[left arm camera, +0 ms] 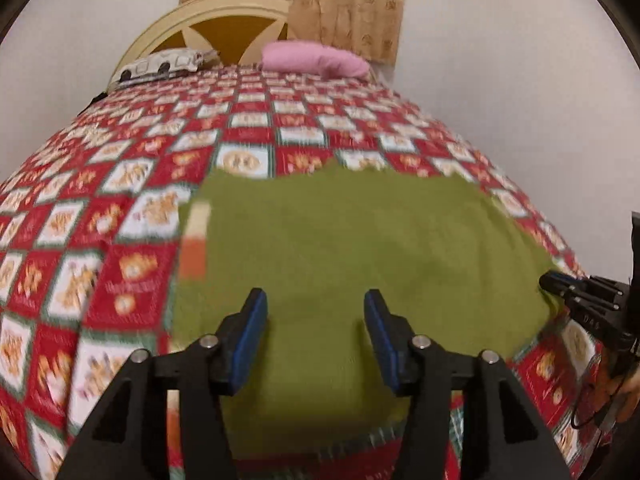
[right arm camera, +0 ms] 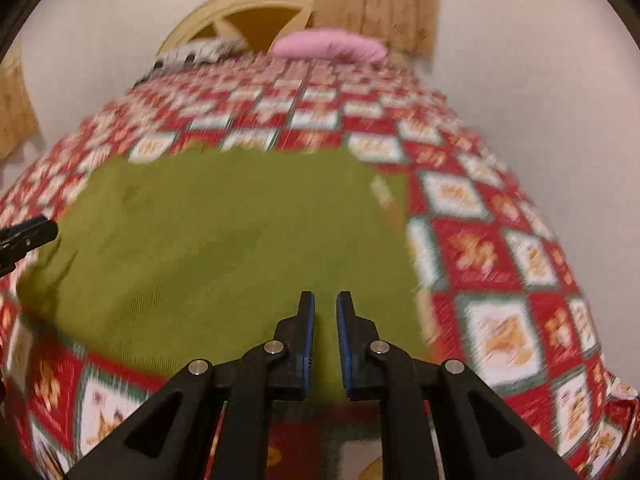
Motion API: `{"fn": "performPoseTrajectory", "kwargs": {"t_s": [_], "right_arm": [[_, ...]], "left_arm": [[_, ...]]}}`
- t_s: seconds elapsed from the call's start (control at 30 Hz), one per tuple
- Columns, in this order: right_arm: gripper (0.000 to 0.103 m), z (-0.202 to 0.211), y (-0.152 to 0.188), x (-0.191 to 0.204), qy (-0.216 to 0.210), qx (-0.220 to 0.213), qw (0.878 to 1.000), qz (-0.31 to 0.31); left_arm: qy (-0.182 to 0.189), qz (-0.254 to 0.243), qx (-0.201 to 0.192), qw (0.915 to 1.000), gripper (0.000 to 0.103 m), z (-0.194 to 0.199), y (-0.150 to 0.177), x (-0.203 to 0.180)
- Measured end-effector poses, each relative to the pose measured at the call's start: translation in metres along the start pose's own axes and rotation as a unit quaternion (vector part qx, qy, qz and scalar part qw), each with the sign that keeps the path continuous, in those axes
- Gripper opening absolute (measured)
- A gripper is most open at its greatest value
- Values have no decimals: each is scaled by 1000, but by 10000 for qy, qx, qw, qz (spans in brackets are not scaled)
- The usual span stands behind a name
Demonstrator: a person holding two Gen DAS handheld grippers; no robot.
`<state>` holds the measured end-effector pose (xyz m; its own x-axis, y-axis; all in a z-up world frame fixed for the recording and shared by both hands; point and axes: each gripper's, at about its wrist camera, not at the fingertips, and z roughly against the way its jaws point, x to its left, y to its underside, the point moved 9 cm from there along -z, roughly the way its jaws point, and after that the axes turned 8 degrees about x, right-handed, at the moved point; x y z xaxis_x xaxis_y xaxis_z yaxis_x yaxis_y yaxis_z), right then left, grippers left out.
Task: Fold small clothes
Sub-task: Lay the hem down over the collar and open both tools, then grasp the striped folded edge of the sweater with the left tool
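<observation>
- Left wrist view: the left gripper (left arm camera: pixel 315 300) hangs above the near half of the green garment (left arm camera: pixel 340 248) with its jaws standing half apart and nothing between the blue pads; no cloth is pinched.
- The green garment lies spread flat on the red-and-white patchwork bedspread (left arm camera: pixel 120 208), near the foot edge of the bed and roughly midway across it; it reads as laid out smooth so that a fold can be made, though that is a judgement.
- A striped cream-and-orange strip (left arm camera: pixel 195 240), perhaps a trim or label, sits at the garment's left edge; it is too blurred to read any writing; the bedspread's squares carry small lettering that is likewise illegible.
- The right gripper (left arm camera: pixel 556 282) shows at the right edge of this view, its tip over the garment's right edge.
- At the head of the bed lie a pink pillow (left arm camera: pixel 316 58) and a patterned pillow (left arm camera: pixel 164 65), against the cream headboard (left arm camera: pixel 208 20), with a beige curtain (left arm camera: pixel 344 12) behind.
- Right wrist view: the right gripper (right arm camera: pixel 325 302) hovers over the garment's near right part with its jaws nearly closed, a thin slit between the pads and no cloth in it; the picture is smeared by motion; the left gripper (right arm camera: pixel 40 228) peeks in at the left edge, over the garment's left side.
</observation>
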<state>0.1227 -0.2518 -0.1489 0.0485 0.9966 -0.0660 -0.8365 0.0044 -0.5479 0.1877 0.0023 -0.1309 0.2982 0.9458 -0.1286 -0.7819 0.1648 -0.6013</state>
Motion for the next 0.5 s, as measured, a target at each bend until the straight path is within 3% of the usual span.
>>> {"fn": "performPoseTrajectory", "kwargs": {"t_s": [0.13, 0.2, 0.37, 0.5], "right_arm": [[10, -6, 21, -13, 227, 103, 9997, 52], [10, -3, 31, -22, 351, 154, 9993, -39], [10, 5, 59, -46, 182, 219, 9985, -463], [10, 16, 59, -46, 313, 256, 9978, -533]], "left_arm": [[-262, 113, 369, 9989, 54, -17, 25, 11], [-364, 139, 269, 9989, 55, -17, 29, 20], [-309, 159, 184, 9992, 55, -6, 39, 24], [-71, 267, 60, 9996, 57, 14, 46, 30]]}}
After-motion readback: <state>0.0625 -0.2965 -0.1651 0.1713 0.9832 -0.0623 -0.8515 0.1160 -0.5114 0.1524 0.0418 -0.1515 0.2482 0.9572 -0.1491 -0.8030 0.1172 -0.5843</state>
